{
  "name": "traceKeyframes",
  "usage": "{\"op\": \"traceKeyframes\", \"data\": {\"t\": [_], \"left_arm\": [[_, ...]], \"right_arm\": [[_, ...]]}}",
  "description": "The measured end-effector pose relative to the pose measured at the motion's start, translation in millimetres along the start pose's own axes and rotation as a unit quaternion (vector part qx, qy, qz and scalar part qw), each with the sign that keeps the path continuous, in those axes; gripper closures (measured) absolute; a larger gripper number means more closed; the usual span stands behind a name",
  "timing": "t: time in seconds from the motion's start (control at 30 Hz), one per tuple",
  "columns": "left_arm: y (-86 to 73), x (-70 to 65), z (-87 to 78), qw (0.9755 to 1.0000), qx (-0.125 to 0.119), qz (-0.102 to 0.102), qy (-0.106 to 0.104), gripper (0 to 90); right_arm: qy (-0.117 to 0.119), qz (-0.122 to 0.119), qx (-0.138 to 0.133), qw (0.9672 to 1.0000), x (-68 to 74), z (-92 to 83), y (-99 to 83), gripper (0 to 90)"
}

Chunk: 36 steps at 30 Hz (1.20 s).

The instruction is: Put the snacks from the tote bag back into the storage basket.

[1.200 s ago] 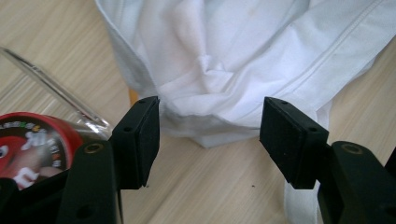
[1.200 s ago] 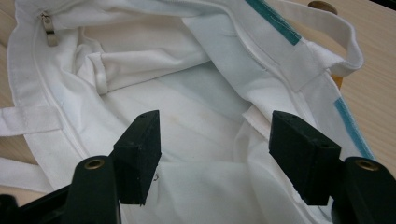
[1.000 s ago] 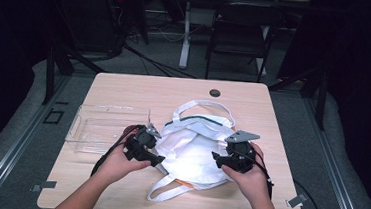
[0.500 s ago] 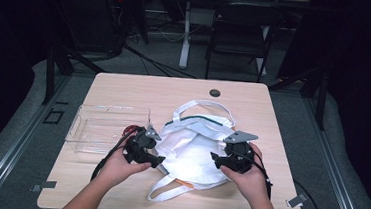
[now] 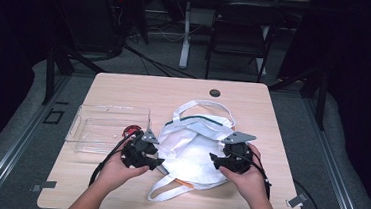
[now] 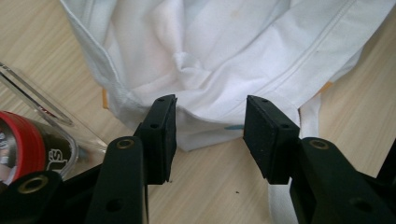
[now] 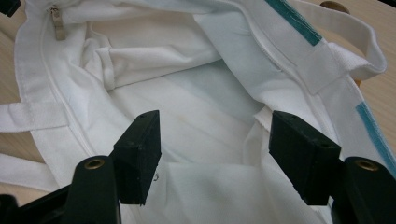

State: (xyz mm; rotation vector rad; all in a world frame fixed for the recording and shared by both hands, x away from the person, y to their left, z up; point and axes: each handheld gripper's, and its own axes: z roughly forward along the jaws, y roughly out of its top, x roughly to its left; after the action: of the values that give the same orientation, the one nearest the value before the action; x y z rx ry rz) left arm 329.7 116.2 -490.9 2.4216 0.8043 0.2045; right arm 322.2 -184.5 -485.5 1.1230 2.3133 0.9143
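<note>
A white cloth tote bag (image 5: 195, 145) with green trim and white straps lies crumpled in the middle of the table. My left gripper (image 5: 158, 162) sits at the bag's near left edge. In the left gripper view its jaws (image 6: 210, 135) straddle a folded edge of the bag (image 6: 224, 56); they have just been closing, and the pads stand apart from the cloth. My right gripper (image 5: 214, 159) is at the bag's right side. Its jaws (image 7: 215, 149) are open over the bag's mouth (image 7: 187, 116), with loose fabric under them.
A clear plastic box (image 5: 106, 128) stands left of the bag, with a red-capped object (image 5: 131, 131) at its near right corner, close to my left gripper (image 6: 23, 149). A small black disc (image 5: 215, 93) lies near the table's far edge. A chair (image 5: 239, 33) stands beyond the table.
The left gripper has edged a little toward me along the bag's left side. The right hand and the bag have kept still.
</note>
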Motion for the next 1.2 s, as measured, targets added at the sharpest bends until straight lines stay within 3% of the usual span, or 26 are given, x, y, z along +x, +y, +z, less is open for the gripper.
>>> {"op": "traceKeyframes", "data": {"t": [0.43,0.7,1.2], "left_arm": [[-8.9,-9.4,5.2,0.9998,-0.008,0.013,-0.016,59.0],[-14.9,-11.9,5.7,0.9996,-0.02,0.013,-0.016,55.2],[-16.8,-15.5,11.7,0.9995,-0.016,0.017,-0.02,50.9]], "right_arm": [[0.003,-0.002,0.003,1.0,3.2,5.1,-1.6,34.2],[0.006,-0.009,0.006,0.9999,6.1,8.1,-1.9,34.3],[0.01,-0.022,0.008,0.9997,10.2,11.6,-1.3,34.2]]}}
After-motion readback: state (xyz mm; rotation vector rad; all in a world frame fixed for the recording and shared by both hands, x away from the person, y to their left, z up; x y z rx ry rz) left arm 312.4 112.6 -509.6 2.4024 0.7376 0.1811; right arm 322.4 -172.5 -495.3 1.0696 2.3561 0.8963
